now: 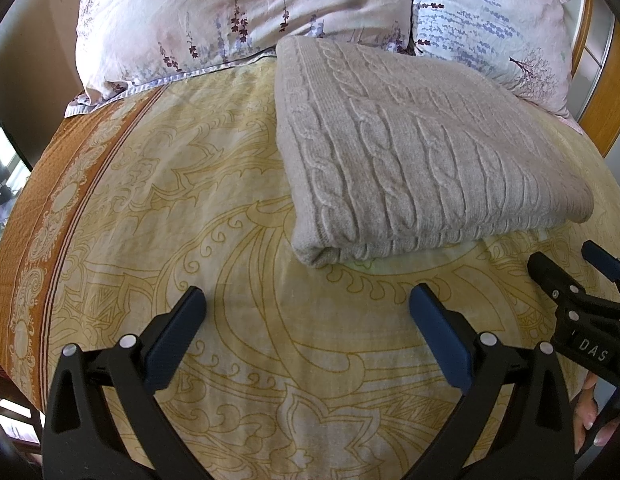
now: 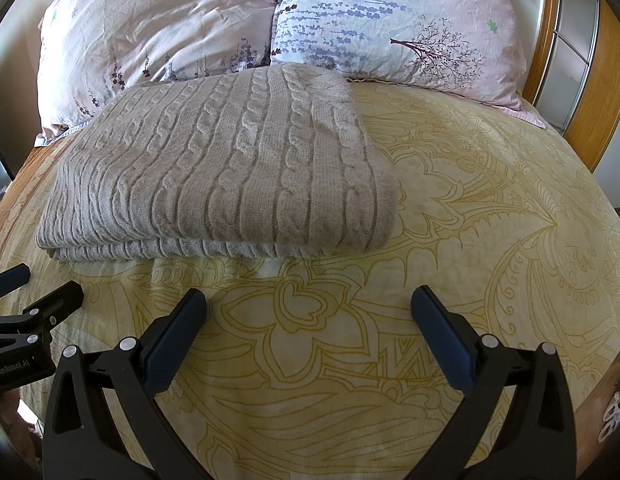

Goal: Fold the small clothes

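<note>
A beige cable-knit sweater lies folded into a thick rectangle on the yellow patterned bedspread, its far edge touching the pillows. My left gripper is open over bare bedspread, a short way in front of the sweater's near left corner, with nothing between its fingers. My right gripper is open too, just in front of the sweater's near edge, and holds nothing. The right gripper also shows at the right edge of the left wrist view, and the left gripper at the left edge of the right wrist view.
Two floral pillows lean at the head of the bed. An orange band runs along the bedspread's left side. A wooden headboard stands at the far right. A hand grips the right tool's handle.
</note>
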The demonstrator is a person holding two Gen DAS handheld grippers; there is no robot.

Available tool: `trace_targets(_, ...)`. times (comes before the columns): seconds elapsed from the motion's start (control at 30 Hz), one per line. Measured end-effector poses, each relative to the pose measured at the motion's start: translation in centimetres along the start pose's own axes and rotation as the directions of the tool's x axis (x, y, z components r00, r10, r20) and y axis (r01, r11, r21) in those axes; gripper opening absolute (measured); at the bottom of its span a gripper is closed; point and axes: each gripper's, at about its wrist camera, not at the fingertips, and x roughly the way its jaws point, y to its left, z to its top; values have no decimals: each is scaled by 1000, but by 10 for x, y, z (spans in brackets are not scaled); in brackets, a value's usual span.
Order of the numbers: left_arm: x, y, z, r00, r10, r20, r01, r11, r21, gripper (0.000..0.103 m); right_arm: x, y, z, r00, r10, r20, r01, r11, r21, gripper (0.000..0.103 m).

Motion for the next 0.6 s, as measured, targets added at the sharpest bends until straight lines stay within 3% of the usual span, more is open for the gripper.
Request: trace_targets(0.6,0,0,1,1000,-2,0,2,1000,4,101,0,0,0,1000,2,-1,-2,1000,-2,102)
